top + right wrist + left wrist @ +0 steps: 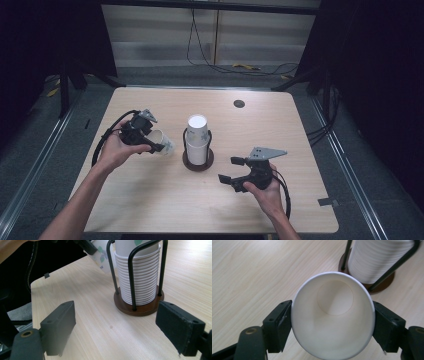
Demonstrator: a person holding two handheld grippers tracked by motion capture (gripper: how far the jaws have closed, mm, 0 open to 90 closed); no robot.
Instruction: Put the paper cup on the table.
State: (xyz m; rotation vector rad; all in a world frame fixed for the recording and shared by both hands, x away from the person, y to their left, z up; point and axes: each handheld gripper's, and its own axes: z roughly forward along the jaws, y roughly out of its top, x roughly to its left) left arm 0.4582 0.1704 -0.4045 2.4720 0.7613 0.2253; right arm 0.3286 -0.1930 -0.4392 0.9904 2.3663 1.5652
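On the light wooden surface (150,200) stands a stack of white paper cups (197,140) held in a black wire holder with a round dark brown wooden base (198,163), roughly in the middle of the high view. The topmost cup of the stack carries a green leaf print, seen in the right gripper view (140,272).

The left gripper (150,142), held in the person's left hand (117,150), sits just to the left of the holder. Its jaws are closed on a single white paper cup (161,142), which lies tilted on its side with its bottom toward the stack. In the left gripper view the cup (333,315) shows its open mouth to the camera, the rim pressed slightly oval between the two black pads, one on each side. Beyond it the stack (377,260) and the brown base (384,283) stand close at the upper right.

The right gripper (235,170), held in the right hand (265,192), is to the right of and nearer than the holder, apart from it. Its jaws stand wide with nothing between them. In the right gripper view the holder base (140,307) stands ahead between the spread jaws, and the tilted printed cup (101,255) held by the other gripper shows at the top, beside the stack.

A small dark round opening (239,103) sits in the surface near its far edge.
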